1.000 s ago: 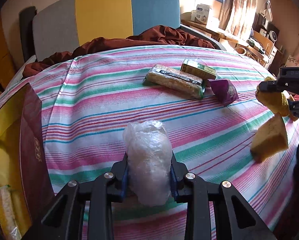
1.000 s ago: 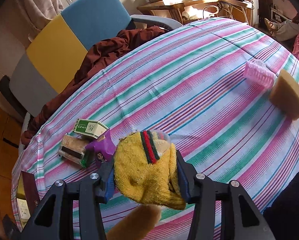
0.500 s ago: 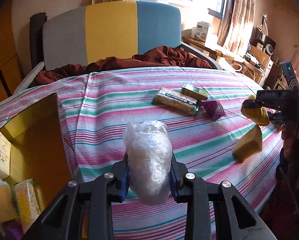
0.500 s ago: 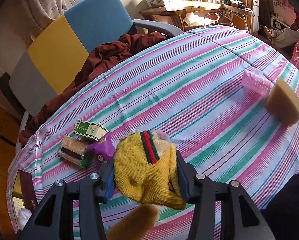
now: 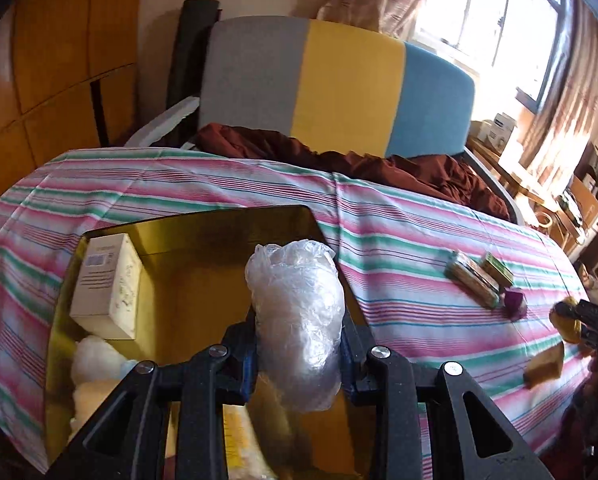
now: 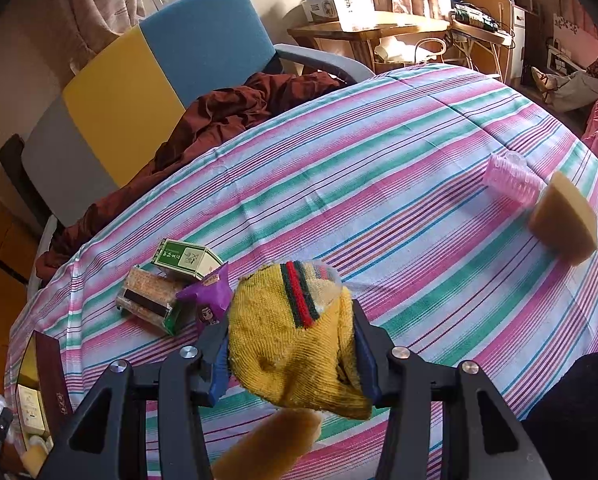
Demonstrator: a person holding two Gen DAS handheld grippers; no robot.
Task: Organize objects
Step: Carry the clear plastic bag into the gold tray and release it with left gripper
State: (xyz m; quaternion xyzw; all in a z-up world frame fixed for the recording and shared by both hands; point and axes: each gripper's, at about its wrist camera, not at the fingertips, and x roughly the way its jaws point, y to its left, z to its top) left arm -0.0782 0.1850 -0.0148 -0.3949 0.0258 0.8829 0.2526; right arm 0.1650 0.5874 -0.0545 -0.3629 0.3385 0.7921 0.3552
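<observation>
Left gripper [image 5: 299, 344] is clenching a crumpled plastic bag [image 5: 295, 320] over the gold box [image 5: 203, 228]; next: release at 9 o'clock. Right gripper [image 6: 293, 354] is clamping a yellow sock [image 6: 295, 332].

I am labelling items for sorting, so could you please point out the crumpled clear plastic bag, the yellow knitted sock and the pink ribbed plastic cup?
Crumpled clear plastic bag [image 5: 295, 320]: left wrist view, bulging middle.
Yellow knitted sock [image 6: 295, 344]: right wrist view, ribbed body.
Pink ribbed plastic cup [image 6: 509, 178]: right wrist view, side wall.
</observation>
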